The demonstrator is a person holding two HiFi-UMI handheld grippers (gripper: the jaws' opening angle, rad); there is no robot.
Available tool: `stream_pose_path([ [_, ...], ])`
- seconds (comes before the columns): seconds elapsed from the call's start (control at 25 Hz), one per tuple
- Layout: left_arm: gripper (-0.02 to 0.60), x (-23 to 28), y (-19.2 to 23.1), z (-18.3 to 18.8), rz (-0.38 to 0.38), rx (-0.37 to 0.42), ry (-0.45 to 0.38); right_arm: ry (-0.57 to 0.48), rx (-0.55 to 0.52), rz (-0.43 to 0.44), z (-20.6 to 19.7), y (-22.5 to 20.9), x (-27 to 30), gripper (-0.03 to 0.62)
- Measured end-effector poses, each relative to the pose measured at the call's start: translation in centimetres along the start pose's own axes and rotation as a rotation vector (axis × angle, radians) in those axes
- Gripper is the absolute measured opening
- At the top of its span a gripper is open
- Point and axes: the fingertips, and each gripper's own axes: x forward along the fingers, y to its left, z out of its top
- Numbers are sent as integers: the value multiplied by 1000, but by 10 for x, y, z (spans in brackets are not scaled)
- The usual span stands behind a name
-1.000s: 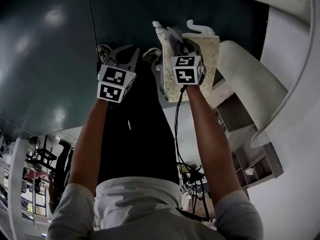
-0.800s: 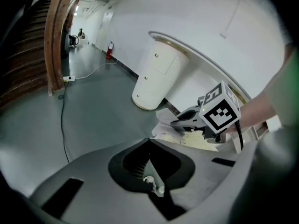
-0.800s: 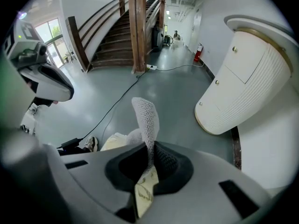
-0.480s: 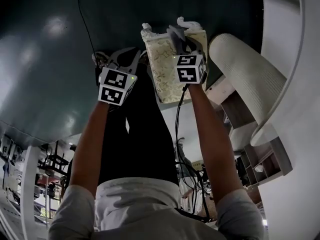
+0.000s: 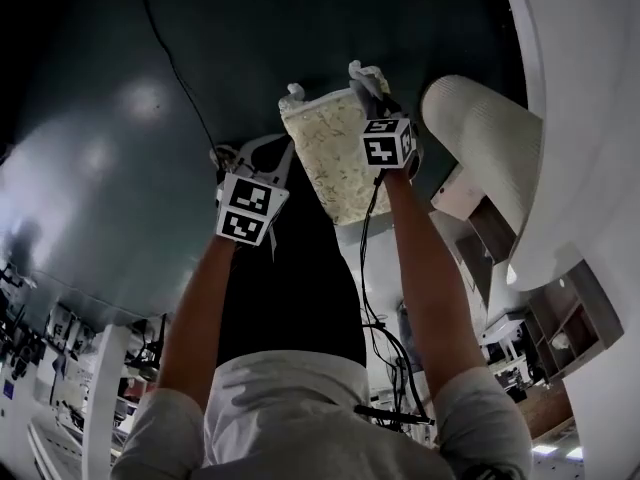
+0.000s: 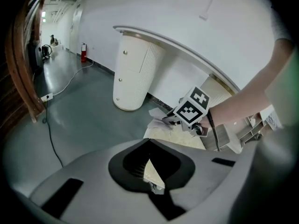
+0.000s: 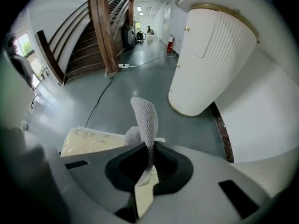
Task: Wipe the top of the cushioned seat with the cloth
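Cloth (image 5: 335,163) in right gripper (image 5: 364,73) — seemingly left gripper (image 6: 150,174) too.

From my head the scene is dim. The dark floor (image 5: 110,168) swallows most of the light and gives back only soft, pale patches of glare from lamps overhead. The white ribbed cabinet (image 5: 490,138) and the seat cushion (image 5: 335,163) stand out bright against it, and straight lines bow toward the edges.

Both gripper views are round fisheye pictures with black corners and smeared rims. There the light is brighter and more even, with ceiling lamps glowing down the corridor (image 7: 147,13) and a sheen on the floor. The grey bodies of my left gripper (image 6: 149,174) and right gripper (image 7: 145,183) sit close to the lens, soft, with deep shadow in the throat. The cloth (image 7: 145,118) is crisp.
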Motion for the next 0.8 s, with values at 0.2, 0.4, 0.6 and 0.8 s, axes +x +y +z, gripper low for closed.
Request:
stream_pose_path([
  [0.2, 14, -18, -27, 16, -14, 8, 50, 58, 101, -36, -12, -32, -10, 25],
  [0.4, 14, -38, -45, 45, -39, 39, 53, -70, 186, -42, 15, -46, -65, 25],
  [0.6, 14, -57, -63, 91, -46, 91, 24, -114, 281, -18, 18, -46, -122, 25],
  [0.8, 14, -95, -63, 140, -85, 123, -26, -171, 481, -59, 43, -36, -179, 25],
])
